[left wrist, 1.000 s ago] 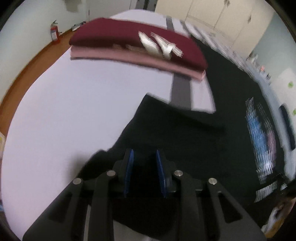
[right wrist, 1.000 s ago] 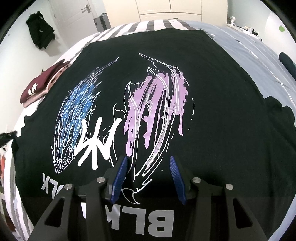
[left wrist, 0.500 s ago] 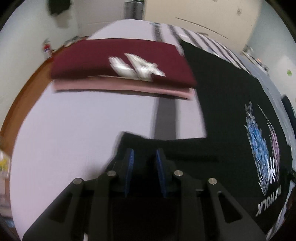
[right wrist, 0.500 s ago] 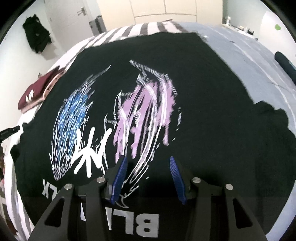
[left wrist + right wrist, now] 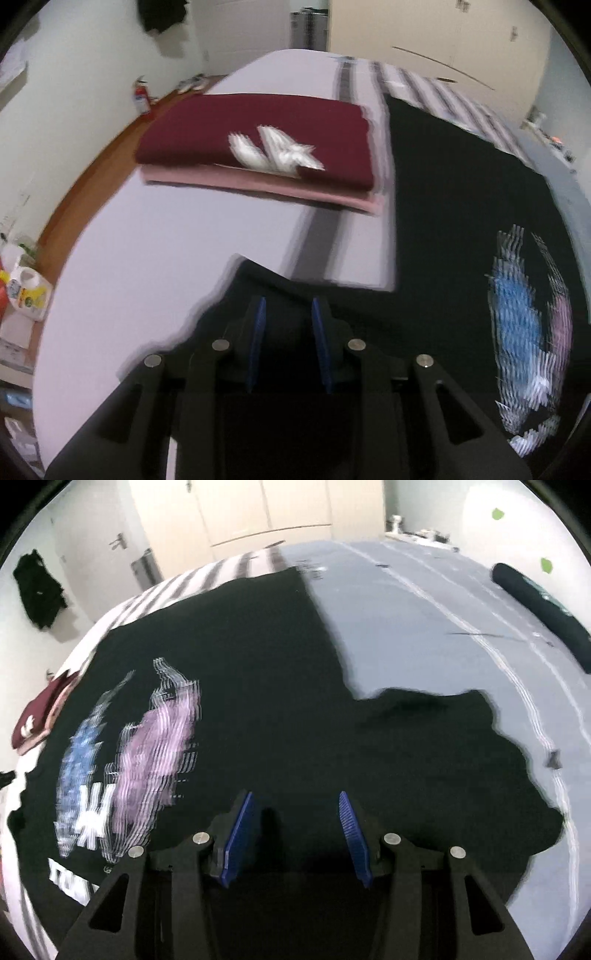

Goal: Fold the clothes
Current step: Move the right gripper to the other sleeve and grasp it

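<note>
Black graphic-print T-shirt [image 5: 258, 686] spread on striped bed [image 5: 147, 240], left tongs [image 5: 286, 314] opening over its sleeve (fabric between), right tongs [image 5: 295, 805] apart, folded maroon garment [image 5: 258, 136] beyond.

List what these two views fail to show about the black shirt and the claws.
- Left view: whether the left claw, its jaws opening, grips the black shirt; dark cloth hides it.
- Both views: print detail; motion blur.
- Right view: lettering; cut off by the right claw.
</note>
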Action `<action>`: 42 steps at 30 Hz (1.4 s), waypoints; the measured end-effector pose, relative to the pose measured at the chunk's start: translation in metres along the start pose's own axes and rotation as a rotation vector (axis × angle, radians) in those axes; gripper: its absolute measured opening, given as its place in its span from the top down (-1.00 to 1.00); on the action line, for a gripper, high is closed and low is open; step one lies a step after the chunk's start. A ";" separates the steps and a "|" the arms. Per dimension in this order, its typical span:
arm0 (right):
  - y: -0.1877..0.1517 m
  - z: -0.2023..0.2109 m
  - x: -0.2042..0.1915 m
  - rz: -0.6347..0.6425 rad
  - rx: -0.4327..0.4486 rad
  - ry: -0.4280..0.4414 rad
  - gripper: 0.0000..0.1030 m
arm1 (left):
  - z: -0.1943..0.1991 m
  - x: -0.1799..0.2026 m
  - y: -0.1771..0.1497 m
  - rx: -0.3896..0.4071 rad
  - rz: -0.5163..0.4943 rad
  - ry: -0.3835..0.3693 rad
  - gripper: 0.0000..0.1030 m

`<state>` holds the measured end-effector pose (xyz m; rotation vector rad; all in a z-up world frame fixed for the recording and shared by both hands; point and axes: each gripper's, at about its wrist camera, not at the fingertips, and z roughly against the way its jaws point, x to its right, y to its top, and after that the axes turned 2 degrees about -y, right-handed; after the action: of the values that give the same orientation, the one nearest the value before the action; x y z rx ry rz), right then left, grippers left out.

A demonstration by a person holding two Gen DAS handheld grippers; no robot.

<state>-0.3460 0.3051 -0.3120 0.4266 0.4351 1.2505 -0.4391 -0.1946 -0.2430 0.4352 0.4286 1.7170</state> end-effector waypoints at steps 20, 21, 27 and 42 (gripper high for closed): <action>-0.025 -0.010 0.222 -0.224 -0.136 -0.125 0.14 | 0.001 0.202 -0.104 -0.194 -0.139 -0.120 0.44; -0.025 -0.011 0.223 -0.224 -0.130 -0.120 0.15 | 0.001 0.202 -0.104 -0.195 -0.139 -0.119 0.44; -0.017 -0.016 0.208 -0.108 -0.123 -0.089 0.92 | 0.003 0.196 -0.102 -0.199 -0.112 -0.107 0.44; 0.009 -0.028 0.221 -0.098 -0.142 -0.106 0.92 | 0.006 0.184 -0.110 -0.209 -0.078 -0.098 0.44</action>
<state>-0.3114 0.5226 -0.3490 0.3451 0.2723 1.1502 -0.3759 0.0060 -0.2845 0.3441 0.1905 1.6374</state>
